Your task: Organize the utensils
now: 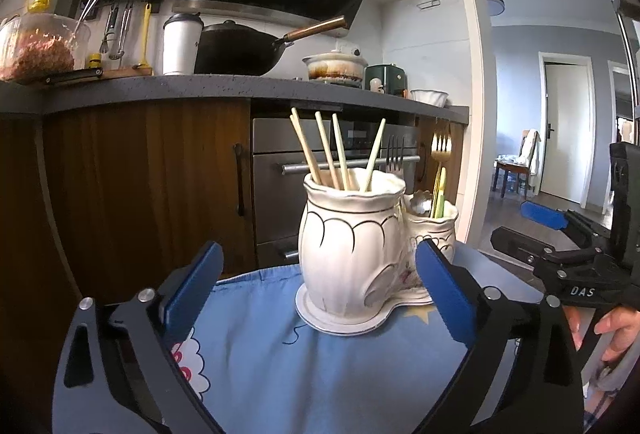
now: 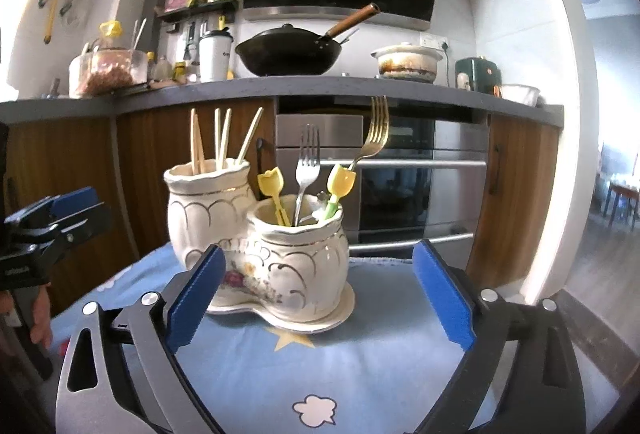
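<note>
A white ceramic double-pot holder (image 1: 352, 254) stands on a blue cloth (image 1: 320, 374). Its tall pot (image 2: 200, 210) holds several wooden chopsticks (image 1: 332, 154). Its short pot (image 2: 304, 258) holds a silver fork (image 2: 306, 170), a gold fork (image 2: 374, 134) and two yellow tulip-topped picks (image 2: 272, 186). My left gripper (image 1: 320, 290) is open and empty, just in front of the tall pot. My right gripper (image 2: 320, 290) is open and empty, in front of the short pot. Each gripper also shows at the edge of the other view: the right one (image 1: 560, 234), the left one (image 2: 60, 218).
Behind the table runs a dark kitchen counter (image 1: 240, 90) with a black wok (image 1: 244, 50), a white cup (image 1: 180, 46), a clay pot (image 1: 334, 64) and a food jar (image 1: 36, 50). An oven (image 2: 400, 186) sits below. A doorway (image 1: 552, 114) opens at the right.
</note>
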The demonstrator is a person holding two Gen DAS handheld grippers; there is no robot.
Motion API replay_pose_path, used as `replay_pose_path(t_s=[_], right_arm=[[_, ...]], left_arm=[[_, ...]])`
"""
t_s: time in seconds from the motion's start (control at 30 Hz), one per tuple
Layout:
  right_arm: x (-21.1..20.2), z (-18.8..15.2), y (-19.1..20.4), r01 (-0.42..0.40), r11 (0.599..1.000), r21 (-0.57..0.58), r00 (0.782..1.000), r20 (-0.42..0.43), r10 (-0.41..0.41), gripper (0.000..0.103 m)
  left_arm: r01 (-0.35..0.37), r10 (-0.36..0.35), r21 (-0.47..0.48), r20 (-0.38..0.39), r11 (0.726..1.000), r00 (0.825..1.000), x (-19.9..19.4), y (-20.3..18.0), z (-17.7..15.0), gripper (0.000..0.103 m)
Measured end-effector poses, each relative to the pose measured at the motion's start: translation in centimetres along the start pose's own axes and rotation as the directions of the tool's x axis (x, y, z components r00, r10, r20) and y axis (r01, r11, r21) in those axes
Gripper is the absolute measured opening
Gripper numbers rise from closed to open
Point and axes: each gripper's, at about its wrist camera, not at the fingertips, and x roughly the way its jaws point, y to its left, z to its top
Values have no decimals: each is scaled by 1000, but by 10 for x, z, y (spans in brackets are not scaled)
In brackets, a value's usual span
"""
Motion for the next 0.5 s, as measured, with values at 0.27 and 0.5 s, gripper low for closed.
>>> replay_pose_path(t_s=[0.27,0.5], right_arm=[[7,-2,-4,0,1000,25,999,-41,1,97],[6,-1,-3,0,1000,25,999,-34,0,97]], left_arm=[[-14,14,10,-25,1000,1000,5,-2,-5,97],[-29,30,20,-36,999,999,6,-4,-5,97]])
